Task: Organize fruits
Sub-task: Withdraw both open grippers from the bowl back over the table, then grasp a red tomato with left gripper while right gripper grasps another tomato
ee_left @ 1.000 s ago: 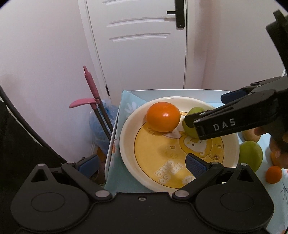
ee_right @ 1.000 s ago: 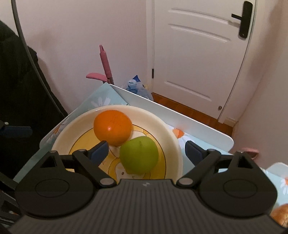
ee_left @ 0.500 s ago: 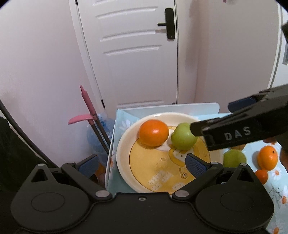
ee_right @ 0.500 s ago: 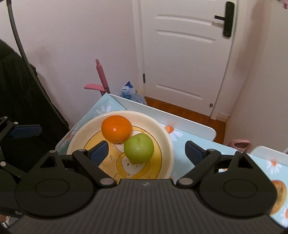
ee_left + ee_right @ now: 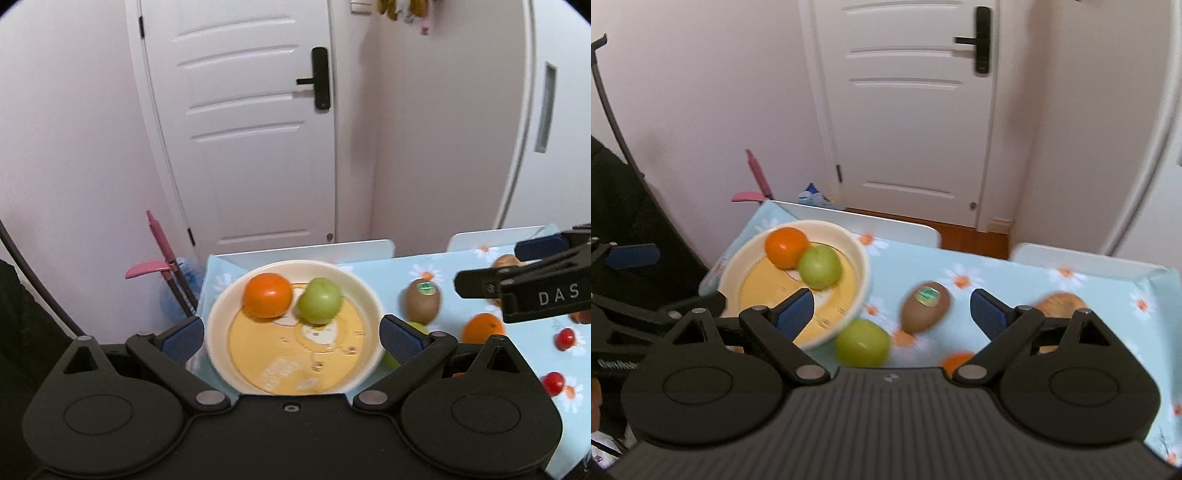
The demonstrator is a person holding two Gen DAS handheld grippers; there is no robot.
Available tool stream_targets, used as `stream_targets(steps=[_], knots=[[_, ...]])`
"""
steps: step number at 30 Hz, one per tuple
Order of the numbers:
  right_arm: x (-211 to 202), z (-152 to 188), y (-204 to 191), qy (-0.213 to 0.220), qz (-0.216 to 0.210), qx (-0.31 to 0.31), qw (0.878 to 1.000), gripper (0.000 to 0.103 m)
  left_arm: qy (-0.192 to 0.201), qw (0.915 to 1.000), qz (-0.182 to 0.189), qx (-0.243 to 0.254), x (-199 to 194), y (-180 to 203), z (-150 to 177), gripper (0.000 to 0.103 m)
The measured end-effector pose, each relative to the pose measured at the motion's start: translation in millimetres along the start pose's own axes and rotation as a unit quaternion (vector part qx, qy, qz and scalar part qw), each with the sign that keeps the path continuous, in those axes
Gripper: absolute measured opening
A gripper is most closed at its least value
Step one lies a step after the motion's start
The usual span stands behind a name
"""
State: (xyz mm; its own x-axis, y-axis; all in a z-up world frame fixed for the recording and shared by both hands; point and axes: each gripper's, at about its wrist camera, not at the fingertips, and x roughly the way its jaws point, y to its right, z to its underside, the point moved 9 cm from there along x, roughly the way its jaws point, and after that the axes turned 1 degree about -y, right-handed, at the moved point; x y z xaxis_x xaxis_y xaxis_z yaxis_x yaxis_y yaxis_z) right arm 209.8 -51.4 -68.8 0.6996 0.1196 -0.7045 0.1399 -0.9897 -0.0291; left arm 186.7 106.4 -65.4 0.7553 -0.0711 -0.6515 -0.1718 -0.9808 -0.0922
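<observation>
A cream plate (image 5: 221, 325) with a yellow centre holds an orange (image 5: 267, 294) and a green apple (image 5: 319, 301) side by side. My left gripper (image 5: 291, 334) is open and empty, above the plate's near side. My right gripper (image 5: 892, 310) is open too, with nothing between its fingers, above the cloth to the right of the plate (image 5: 864, 266). Under it lie a second green apple (image 5: 861, 343) and a kiwi (image 5: 925, 306) with a green sticker. An orange (image 5: 956, 360) shows partly behind the gripper body.
The table wears a light blue daisy cloth (image 5: 997, 273). A brownish fruit (image 5: 1058, 302) lies at the right, and small red fruits (image 5: 565, 338) lie further right. Pink-handled tools (image 5: 159, 251) lean at the table's left edge. White chair backs (image 5: 894, 229) stand behind.
Both grippers have drawn back and up from the plate, leaving the green apple beside the orange. The right gripper has swung right, bringing the loose fruit on the cloth into view.
</observation>
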Motion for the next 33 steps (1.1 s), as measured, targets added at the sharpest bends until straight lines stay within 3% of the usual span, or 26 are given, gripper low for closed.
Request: stream_targets(steps=[7, 16, 24, 33], knots=[[-39.3, 29.0, 61.9, 0.007, 0.021, 0.008, 1.000, 0.103, 0.005, 1.0000, 0.000, 0.001, -25.7, 52.3, 5.5, 0.102], [-71.1, 71.3, 139.8, -0.001, 0.015, -0.003, 1.000, 0.103, -0.002, 0.9999, 0.002, -0.010, -39.0, 130.8, 28.2, 0.101], [-63.8, 110.7, 193.8, -0.017, -0.006, -0.027, 0.999, 0.103, -0.011, 0.9996, 0.026, -0.002, -26.0, 202.5, 57.8, 0.101], [-30.7, 137.9, 221.0, -0.030, -0.028, -0.039, 0.998, 0.103, -0.030, 0.9980, 0.054, 0.012, 13.8, 264.6, 87.2, 0.094]])
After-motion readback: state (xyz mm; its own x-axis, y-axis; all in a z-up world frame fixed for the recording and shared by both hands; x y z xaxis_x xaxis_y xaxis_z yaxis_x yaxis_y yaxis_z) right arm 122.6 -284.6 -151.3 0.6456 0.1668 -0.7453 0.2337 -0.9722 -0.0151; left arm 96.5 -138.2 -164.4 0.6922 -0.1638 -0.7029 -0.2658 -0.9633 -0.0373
